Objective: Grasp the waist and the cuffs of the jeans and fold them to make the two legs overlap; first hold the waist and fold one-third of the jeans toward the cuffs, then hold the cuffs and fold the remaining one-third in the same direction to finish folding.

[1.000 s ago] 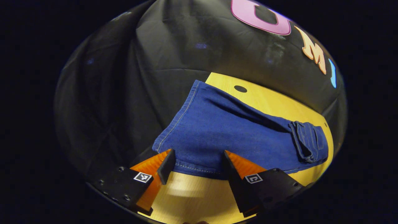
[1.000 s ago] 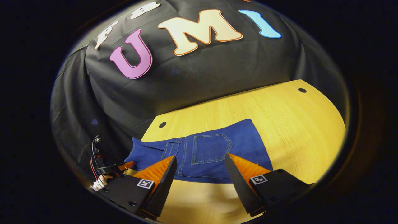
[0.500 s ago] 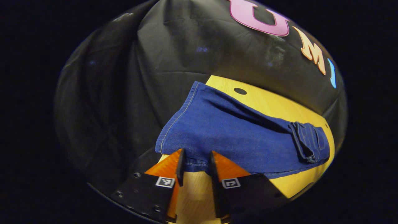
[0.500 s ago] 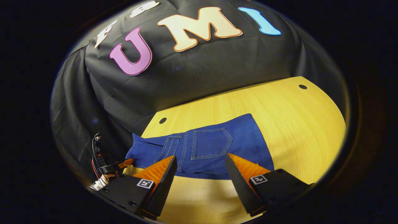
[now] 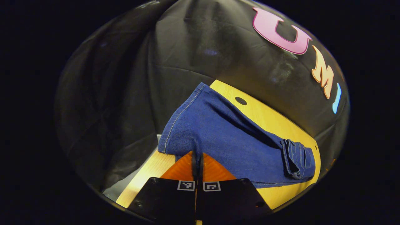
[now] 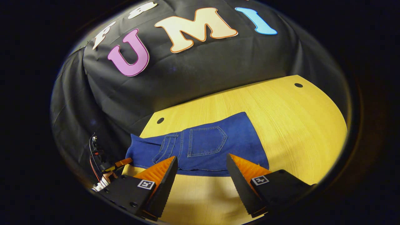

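**Cuffs pinched, waist end waiting**

My left gripper (image 5: 197, 160) is pressed together on the hem of the jeans (image 5: 231, 137) at the cuff end, both fingers clamped on the denim edge right in front of me. From there the legs run away to my right along the wooden table (image 5: 272, 115), ending in the bunched waist fold (image 5: 297, 159) at the far end. That long axis is what counts: I judge the cuffs must travel along it toward the waist.

My right gripper (image 6: 201, 170) stands spread and holds nothing, just short of the near edge of the jeans by the back pocket (image 6: 206, 141). It is the nearer one to the waist section.
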